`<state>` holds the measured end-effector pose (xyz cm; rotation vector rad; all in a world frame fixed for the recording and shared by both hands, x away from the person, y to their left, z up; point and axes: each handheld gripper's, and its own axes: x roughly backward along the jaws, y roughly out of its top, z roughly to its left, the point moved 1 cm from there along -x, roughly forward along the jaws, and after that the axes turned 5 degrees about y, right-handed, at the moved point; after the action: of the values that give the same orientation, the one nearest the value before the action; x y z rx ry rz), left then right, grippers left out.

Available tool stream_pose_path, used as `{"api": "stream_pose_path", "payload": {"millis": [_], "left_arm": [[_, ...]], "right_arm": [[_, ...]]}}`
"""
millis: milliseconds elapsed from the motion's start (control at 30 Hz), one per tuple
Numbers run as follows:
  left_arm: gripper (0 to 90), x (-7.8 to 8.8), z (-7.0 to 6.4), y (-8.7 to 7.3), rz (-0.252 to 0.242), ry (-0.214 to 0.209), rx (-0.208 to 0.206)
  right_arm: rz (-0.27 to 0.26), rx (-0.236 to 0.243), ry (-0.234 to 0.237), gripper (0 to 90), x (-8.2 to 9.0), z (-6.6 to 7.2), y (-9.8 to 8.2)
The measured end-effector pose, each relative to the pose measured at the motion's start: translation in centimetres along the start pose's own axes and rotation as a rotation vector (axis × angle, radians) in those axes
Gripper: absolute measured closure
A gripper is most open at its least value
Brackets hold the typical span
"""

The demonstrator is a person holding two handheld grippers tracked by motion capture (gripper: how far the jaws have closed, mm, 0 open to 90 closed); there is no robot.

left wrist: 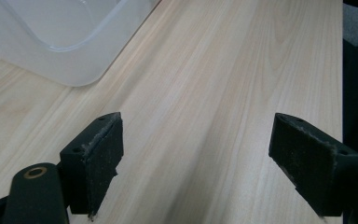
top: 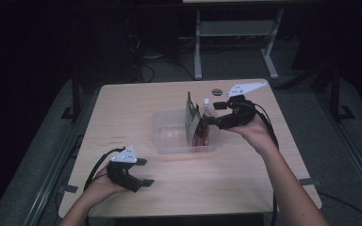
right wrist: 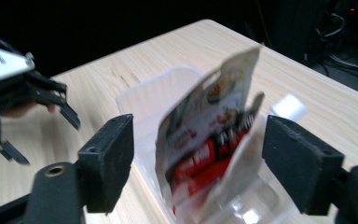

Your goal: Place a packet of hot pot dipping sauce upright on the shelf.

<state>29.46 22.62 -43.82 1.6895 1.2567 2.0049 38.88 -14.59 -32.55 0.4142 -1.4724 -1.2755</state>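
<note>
My right gripper [top: 212,117] has its jaws apart, pads clear of the snack packet [right wrist: 209,140] standing upright at the right end of the clear plastic container [top: 169,134] mid-table, while my left gripper [top: 143,172] rests wide open and empty on the near left of the table [top: 122,108].

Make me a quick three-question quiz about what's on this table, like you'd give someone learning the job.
1. True or false: the snack packet stands on edge inside the clear plastic tub.
2. Which gripper is nearer the packet: A) left gripper B) right gripper?
3. What lies between the left gripper's jaws in its own view?

Key
1. True: it stands at the tub's right end.
2. B: its jaws stand open on either side of the packet, pads clear of it.
3. Nothing except bare wooden table; those jaws are open too.
</note>
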Motion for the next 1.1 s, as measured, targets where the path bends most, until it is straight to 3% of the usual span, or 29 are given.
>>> {"api": "stream_pose_path", "payload": {"millis": [167,500,733,1100], "left_arm": [[17.4,0.3,0.1,0.0,0.006,0.002,0.003],[17.4,0.7,0.1,-0.3,-0.001,0.013,0.014],[17.4,1.1,-0.1,-0.6,-0.004,0.020,0.021],[17.4,2.4,-0.3,-2.2,-0.022,0.050,0.048]], "right_arm": [[0.021,-0.001,-0.026,20.2,0.9,0.3,-1.6],[0.001,0.001,-0.103,17.8,3.4,1.1,-5.4],[0.013,-0.027,-0.120,16.0,4.1,1.5,-8.6],[0.095,-0.056,-0.176,14.4,4.4,2.5,-13.7]]}}
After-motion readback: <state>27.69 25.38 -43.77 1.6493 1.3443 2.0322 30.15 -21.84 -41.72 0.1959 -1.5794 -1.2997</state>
